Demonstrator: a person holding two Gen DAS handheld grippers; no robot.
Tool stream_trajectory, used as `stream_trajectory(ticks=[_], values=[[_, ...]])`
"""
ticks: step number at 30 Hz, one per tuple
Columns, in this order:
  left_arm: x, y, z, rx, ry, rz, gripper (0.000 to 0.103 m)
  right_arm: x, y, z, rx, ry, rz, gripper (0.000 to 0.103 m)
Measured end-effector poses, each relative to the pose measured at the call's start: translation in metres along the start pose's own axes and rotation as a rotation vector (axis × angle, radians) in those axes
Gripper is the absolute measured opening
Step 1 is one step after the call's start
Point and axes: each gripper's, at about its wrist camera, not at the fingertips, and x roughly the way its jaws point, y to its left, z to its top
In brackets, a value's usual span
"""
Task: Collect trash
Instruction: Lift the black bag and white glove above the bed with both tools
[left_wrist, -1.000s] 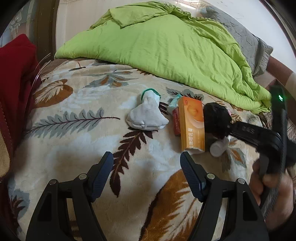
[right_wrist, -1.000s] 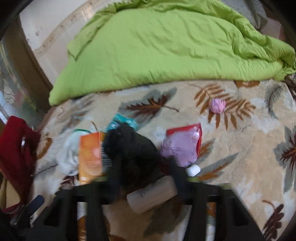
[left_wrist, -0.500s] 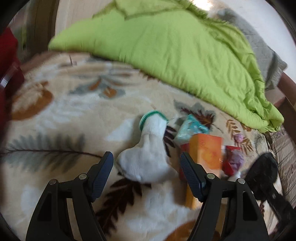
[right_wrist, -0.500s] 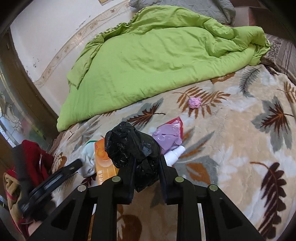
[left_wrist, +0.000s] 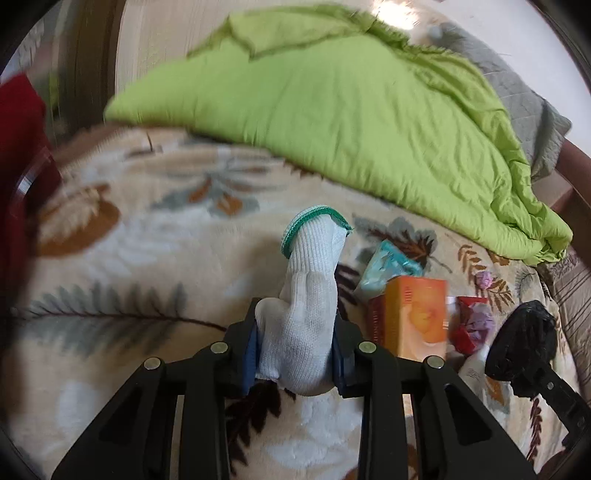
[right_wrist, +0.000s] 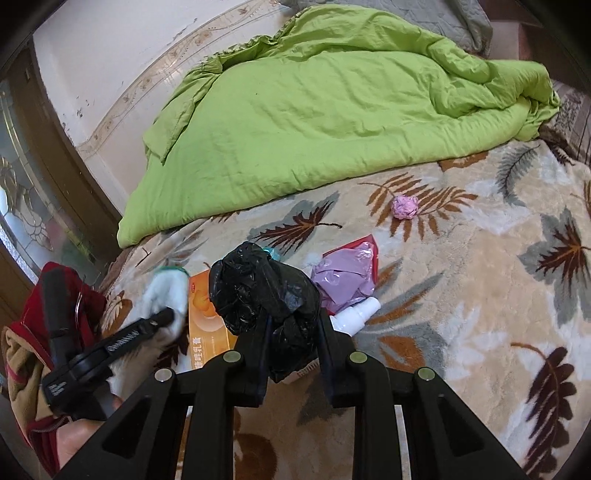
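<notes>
Fingers of left gripper (left_wrist: 295, 354) now clamped on white sock (left_wrist: 308, 314), previously spread apart short of it, sock on leaf-patterned blanket (left_wrist: 147, 266) beside orange box (left_wrist: 415, 317), right gripper (right_wrist: 293, 354) pinching black bag (right_wrist: 264, 293) as before

a: how is the scene lit?
b: soft daylight is seen throughout; a small patch of glare is burned out at the far top of the left wrist view, above the green quilt (left_wrist: 332, 110).
a: and sharpness?
b: the left view is smeared by motion blur, the right view is crisp. edges are bent and darkened by the fisheye lens.
</notes>
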Motion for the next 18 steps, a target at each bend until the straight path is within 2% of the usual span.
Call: stream_trajectory(ticks=[5,9,14,18], values=[[-0.047,-0.019,-0.009,0.083,-0.091,-0.003,0.030,-0.014,-0.004,-0.001,-0.006,-0.007,-0.011,0.024],[-0.084,-0.034,-0.018,0.154,-0.130,-0.022,0.030,-0.037,-0.001,-0.009,-0.039,-0.043,-0.021,0.024],[-0.118,-0.042,-0.041,0.205,-0.092,-0.071,0.030,-0.067,-0.008,-0.036,-0.073,-0.039,-0.026,0.024],[-0.141,-0.046,-0.070,0.240,-0.097,-0.062,0.030,-0.096,-0.013,-0.051,-0.068,-0.065,-0.024,0.024]])
